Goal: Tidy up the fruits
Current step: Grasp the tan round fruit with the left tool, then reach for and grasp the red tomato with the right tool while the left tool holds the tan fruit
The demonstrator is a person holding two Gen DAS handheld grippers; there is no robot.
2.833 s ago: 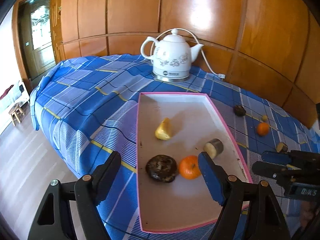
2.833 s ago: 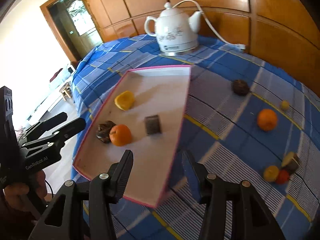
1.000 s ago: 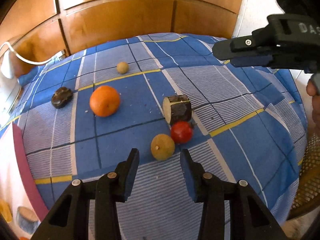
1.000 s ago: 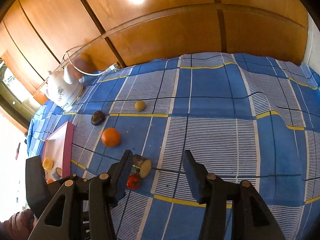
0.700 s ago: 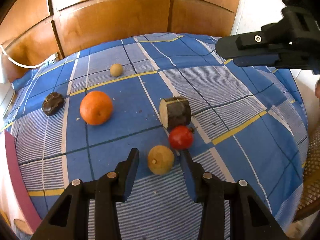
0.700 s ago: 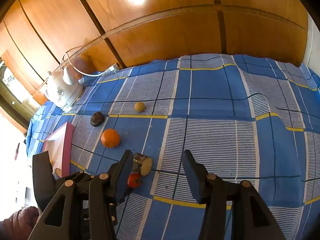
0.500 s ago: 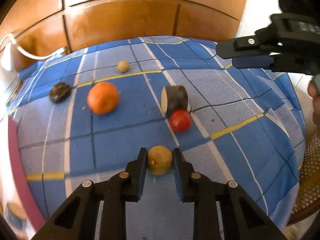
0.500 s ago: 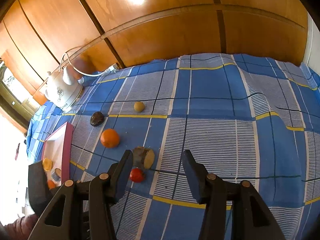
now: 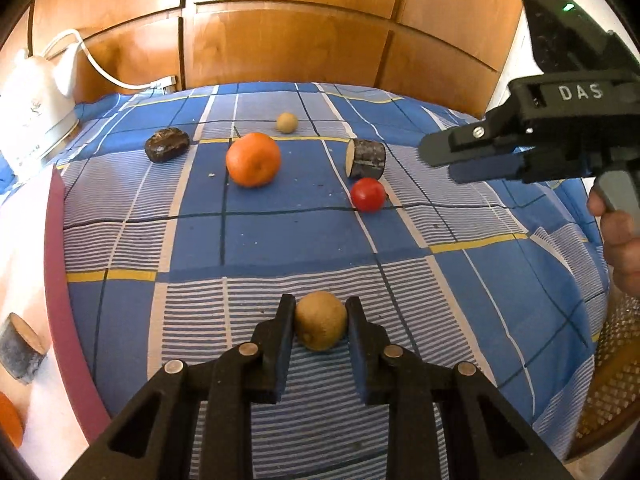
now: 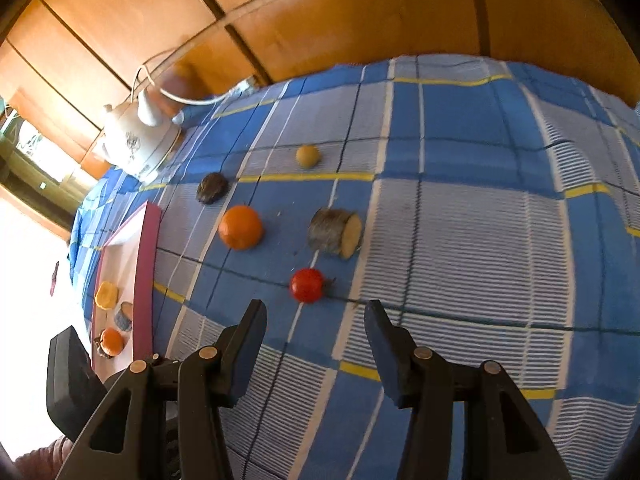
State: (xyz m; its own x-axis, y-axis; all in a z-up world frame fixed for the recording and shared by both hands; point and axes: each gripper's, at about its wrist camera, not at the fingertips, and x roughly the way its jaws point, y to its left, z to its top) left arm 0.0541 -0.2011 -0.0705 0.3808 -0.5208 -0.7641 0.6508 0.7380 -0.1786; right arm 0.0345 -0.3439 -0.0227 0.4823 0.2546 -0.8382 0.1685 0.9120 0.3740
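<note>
Wood panelling is running behind a desk that is wearing a blue checked cloth point(image 9: 280, 240) with yellow lines. Going left to right from the left tool point(image 9: 320, 324): far off to its left a pink-rimmed tray point(image 9: 56, 264) is lying, holding a cut grey-skinned piece point(image 9: 20, 348) and part of an orange fruit at the picture's edge. Ahead and to the left a white kettle point(image 9: 36, 108) is standing with its cord trailing along the wall. Ahead, a dark brown fruit point(image 9: 167, 144), an orange point(image 9: 253, 159) and a small tan ball point(image 9: 287, 123) are sitting apart from one another on the cloth. The left tool itself is clenching a round tan-brown fruit point(image 9: 320, 326), both pads pressing its sides, with the fruit sitting low over the striped part of the cloth. Ahead and to the right a cut log-like piece point(image 9: 365, 158) is lying on its side, and a small red fruit point(image 9: 368, 194) is resting just beside it. Further right the right tool point(image 9: 452, 160) is hovering above the cloth, a hand point(image 9: 622, 240) gripping its handle.

Seen along the right tool point(image 10: 316, 320), its jaws are standing apart and gripping nothing; the red fruit point(image 10: 307, 285) is lying just ahead of them, between the two fingers' lines, not touching either
</note>
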